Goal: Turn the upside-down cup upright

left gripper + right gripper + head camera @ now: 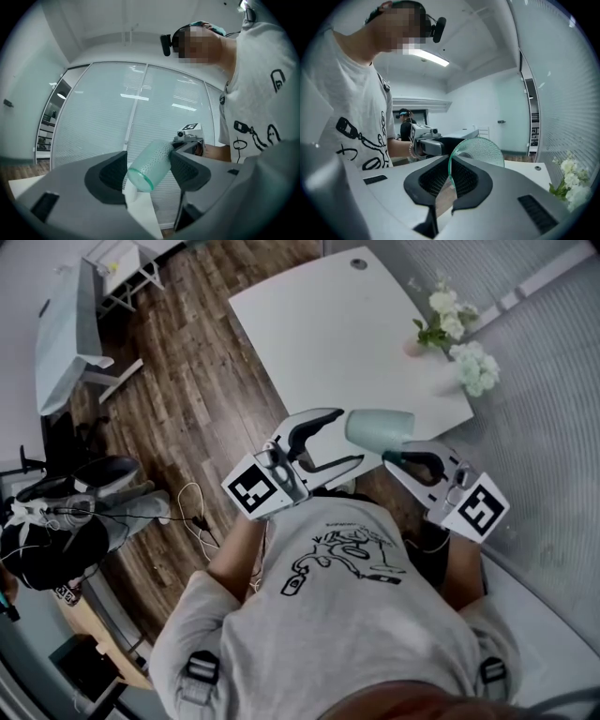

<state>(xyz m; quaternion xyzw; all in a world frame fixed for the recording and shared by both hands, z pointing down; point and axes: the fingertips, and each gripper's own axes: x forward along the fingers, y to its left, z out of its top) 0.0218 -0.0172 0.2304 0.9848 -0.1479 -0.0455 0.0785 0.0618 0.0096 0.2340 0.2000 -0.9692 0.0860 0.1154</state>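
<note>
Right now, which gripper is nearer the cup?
Right. The right gripper is shut on the rim of the cup. The left gripper is open, its jaws standing apart on either side of the cup's other end.

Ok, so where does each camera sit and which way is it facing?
Head view: on the person's head, looking steeply down at the cup and table; shows shirt, left hand-held gripper, right hand-held gripper.
Left gripper view: on the left one, looking along its open jaws at the cup, glass wall behind; shirt at right.
Right gripper view: on the right one, looking along jaws shut on the cup's rim; shirt at left.
Shared: all three show the cup.
</note>
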